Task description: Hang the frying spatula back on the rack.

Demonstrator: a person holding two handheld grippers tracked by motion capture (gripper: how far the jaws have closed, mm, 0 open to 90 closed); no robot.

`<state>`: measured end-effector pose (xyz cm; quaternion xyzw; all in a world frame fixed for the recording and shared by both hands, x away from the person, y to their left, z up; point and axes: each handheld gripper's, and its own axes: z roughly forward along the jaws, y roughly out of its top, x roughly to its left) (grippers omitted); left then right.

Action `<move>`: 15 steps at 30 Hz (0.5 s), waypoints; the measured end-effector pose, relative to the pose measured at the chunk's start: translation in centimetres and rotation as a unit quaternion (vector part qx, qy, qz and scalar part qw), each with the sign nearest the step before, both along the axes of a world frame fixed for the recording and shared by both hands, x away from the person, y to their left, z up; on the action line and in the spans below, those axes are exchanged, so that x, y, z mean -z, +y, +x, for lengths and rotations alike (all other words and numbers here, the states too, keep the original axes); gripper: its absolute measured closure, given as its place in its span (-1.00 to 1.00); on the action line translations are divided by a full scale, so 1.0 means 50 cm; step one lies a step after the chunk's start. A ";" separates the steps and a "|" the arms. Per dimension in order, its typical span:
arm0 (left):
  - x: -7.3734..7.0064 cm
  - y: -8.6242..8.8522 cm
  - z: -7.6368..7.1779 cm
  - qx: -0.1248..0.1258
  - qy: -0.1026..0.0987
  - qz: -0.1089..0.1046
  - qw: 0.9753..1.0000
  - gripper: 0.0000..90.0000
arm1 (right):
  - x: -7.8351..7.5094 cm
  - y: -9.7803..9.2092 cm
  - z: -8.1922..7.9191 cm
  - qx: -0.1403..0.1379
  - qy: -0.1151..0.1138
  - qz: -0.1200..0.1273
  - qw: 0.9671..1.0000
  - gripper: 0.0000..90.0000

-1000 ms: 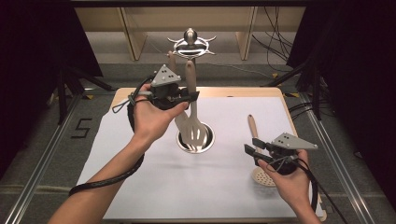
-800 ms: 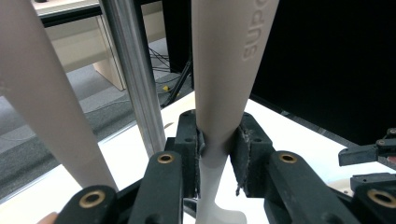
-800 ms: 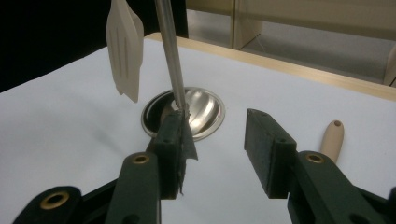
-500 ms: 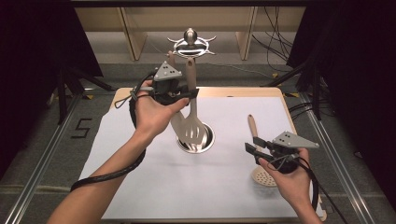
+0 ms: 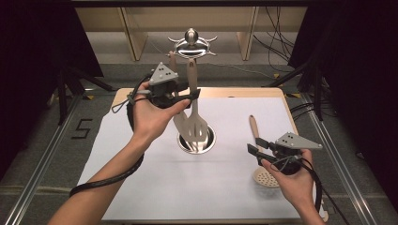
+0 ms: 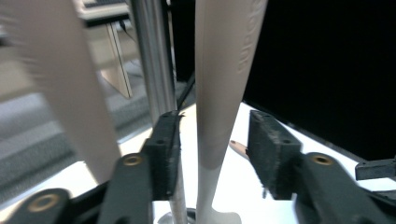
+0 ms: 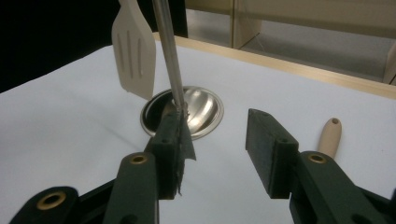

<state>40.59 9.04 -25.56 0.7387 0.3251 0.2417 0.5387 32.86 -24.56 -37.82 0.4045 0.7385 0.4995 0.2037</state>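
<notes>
While the left gripper (image 5: 187,96) hangs spread around the spatula (image 5: 193,117) at the rack's (image 5: 191,42) six o'clock, a sloppy squeeze could swing it off; the right gripper (image 5: 258,150) idles, spread.

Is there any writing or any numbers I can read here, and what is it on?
"5": a dark mark on the grey floor left of the table.
Raised lettering on the spatula handle between the left tool's jaws: too blurred and cropped to read.
</notes>
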 end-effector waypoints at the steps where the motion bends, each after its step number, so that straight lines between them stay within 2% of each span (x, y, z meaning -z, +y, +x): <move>1: 0.001 0.005 -0.007 0.001 -0.004 -0.001 1.000 0.13 | 0.000 -0.001 0.002 -0.001 -0.001 0.002 1.000 0.29; 3: 0.004 0.016 -0.018 0.005 -0.010 -0.001 1.000 0.13 | -0.004 -0.002 0.000 0.006 0.011 0.000 1.000 0.29; 4: 0.006 0.022 -0.026 0.008 -0.012 -0.002 1.000 0.15 | -0.003 -0.002 0.001 0.008 0.005 0.001 1.000 0.29; 5: 0.006 0.027 -0.031 0.012 -0.019 -0.002 1.000 0.16 | -0.002 -0.003 0.004 -0.001 -0.004 -0.002 1.000 0.29; 7: 0.004 0.037 -0.038 0.011 -0.030 -0.003 0.999 0.25 | -0.002 0.000 0.001 0.001 0.002 0.004 1.000 0.29; 8: 0.001 0.044 -0.043 0.010 -0.035 -0.007 0.999 0.35 | -0.001 -0.001 0.000 -0.002 0.003 0.003 1.000 0.29; 9: -0.001 0.047 -0.046 0.006 -0.040 -0.010 0.999 0.46 | 0.000 -0.004 0.002 -0.002 -0.005 -0.005 1.000 0.29; 10: -0.005 0.054 -0.048 -0.002 -0.042 -0.013 0.999 0.55 | 0.002 -0.003 -0.001 0.003 0.002 -0.001 1.000 0.29; 11: -0.007 0.058 -0.048 -0.004 -0.040 -0.018 0.999 0.63 | 0.005 -0.007 0.002 -0.004 -0.009 -0.007 1.000 0.29; 12: -0.011 0.063 -0.046 -0.005 -0.036 -0.026 0.999 0.70 | 0.005 -0.007 0.001 -0.001 -0.007 -0.004 1.000 0.29; 13: -0.016 0.069 -0.042 -0.009 -0.035 -0.032 0.999 0.75 | 0.003 -0.007 -0.004 0.003 0.012 -0.003 1.000 0.29; 15: -0.023 0.076 -0.036 -0.018 -0.043 -0.033 0.998 0.86 | 0.004 -0.007 -0.004 0.004 0.008 -0.002 1.000 0.29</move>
